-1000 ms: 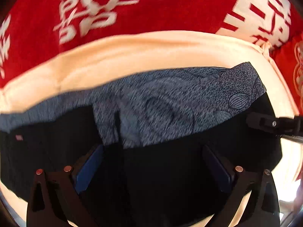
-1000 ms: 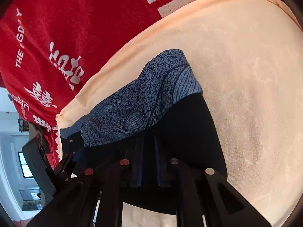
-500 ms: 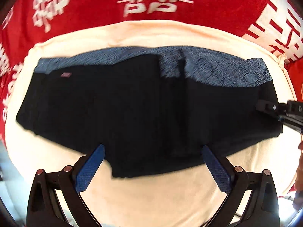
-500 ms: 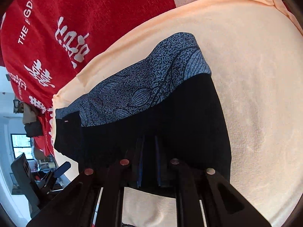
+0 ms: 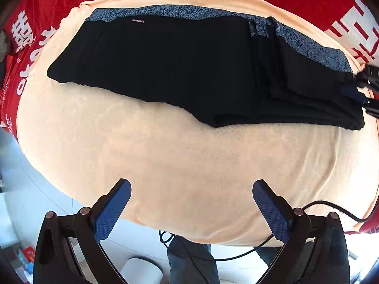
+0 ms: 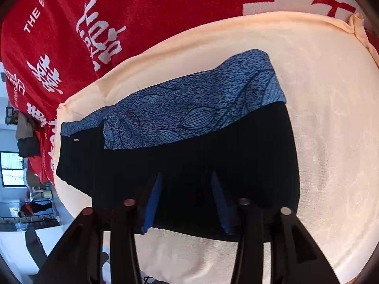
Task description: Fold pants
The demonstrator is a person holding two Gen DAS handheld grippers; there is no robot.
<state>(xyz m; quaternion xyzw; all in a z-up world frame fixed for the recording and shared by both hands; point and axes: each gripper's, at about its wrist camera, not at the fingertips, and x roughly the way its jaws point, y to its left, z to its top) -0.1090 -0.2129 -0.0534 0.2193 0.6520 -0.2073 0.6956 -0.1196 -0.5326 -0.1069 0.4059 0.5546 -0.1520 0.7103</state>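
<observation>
The black pants (image 5: 189, 71) with a blue patterned waistband (image 5: 308, 45) lie folded flat on a peach towel (image 5: 180, 161). My left gripper (image 5: 191, 196) is open and empty, pulled back over the towel's near edge, well clear of the pants. My right gripper (image 6: 186, 184) is open, its blue pads (image 6: 154, 201) spread just over the near edge of the pants (image 6: 213, 153), gripping nothing. It shows at the right edge of the left wrist view (image 5: 364, 90).
A red cloth with white characters (image 5: 355, 28) lies under the towel (image 6: 331, 142) and around it (image 6: 71, 35). A black cable (image 5: 331, 206) trails off the near right edge. The floor and the person's legs (image 5: 189, 260) are below.
My left gripper has drawn back from over the pants to the towel's near edge, staying open. My right gripper has opened and let go of the pants.
</observation>
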